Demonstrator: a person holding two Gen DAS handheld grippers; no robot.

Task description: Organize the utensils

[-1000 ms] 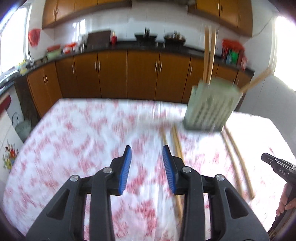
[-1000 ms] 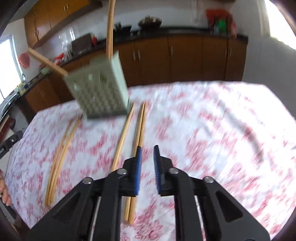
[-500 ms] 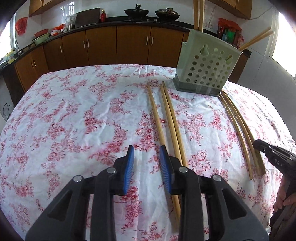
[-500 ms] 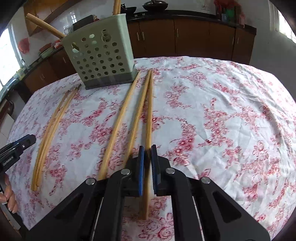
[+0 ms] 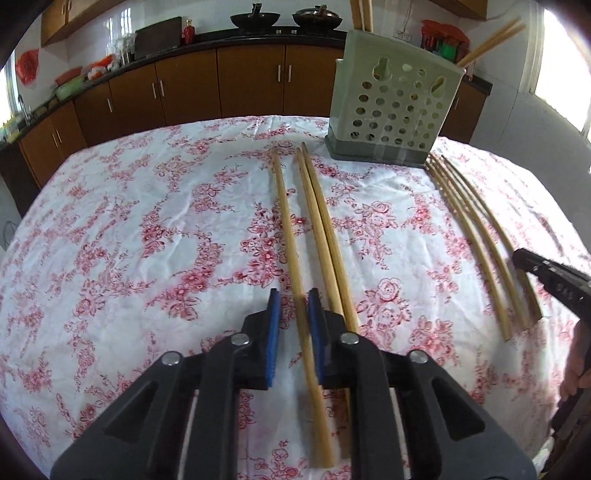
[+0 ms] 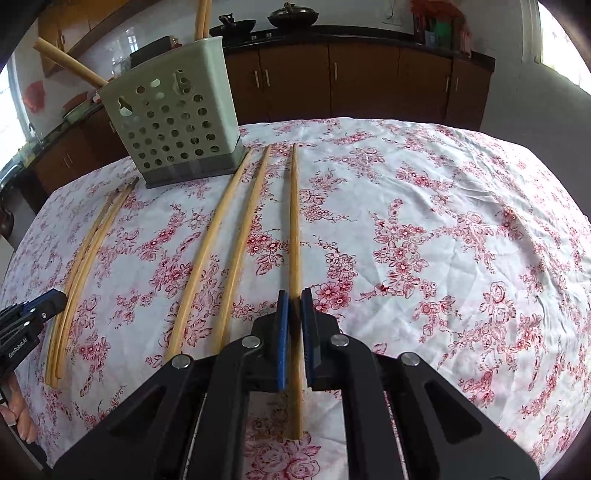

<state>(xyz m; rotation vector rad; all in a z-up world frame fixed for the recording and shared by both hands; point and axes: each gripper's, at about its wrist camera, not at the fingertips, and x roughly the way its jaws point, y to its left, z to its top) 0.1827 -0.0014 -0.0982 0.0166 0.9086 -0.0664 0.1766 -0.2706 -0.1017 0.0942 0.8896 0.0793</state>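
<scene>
Left fingers closing around chopstick, gap remaining; right fingers clamped on single chopstick.

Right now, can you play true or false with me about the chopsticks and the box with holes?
1. The right tool is shut on a chopstick. True.
2. The holder is lying on its side. False: it stands upright on the tablecloth.
3. The holder is empty. False: sticks poke out of its top.
4. Two loose chopsticks lie between the gripped chopstick and the holder. True.
</scene>
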